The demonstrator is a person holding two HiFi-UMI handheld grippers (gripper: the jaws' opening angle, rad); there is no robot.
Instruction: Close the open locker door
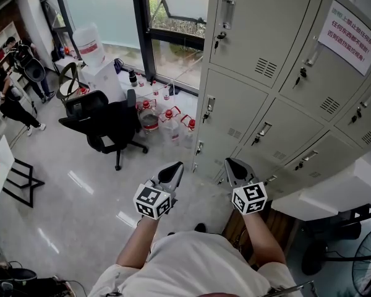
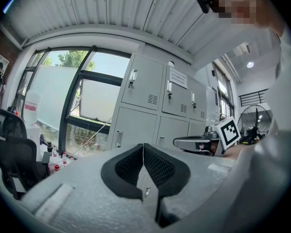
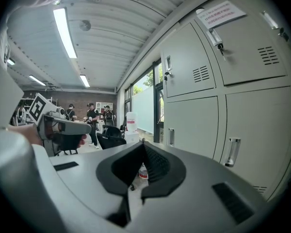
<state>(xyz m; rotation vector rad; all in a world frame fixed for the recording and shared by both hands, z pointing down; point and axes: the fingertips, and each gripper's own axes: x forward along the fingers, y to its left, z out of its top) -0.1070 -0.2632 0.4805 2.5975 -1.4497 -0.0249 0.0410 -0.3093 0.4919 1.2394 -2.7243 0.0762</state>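
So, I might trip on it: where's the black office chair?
In the head view, the black office chair stands left of the lockers, beside the red-capped bottles.

An office-like workroom: grey steel lockers (image 1: 260, 48), a black swivel chair (image 1: 111, 125), and tall windows (image 1: 173, 17).
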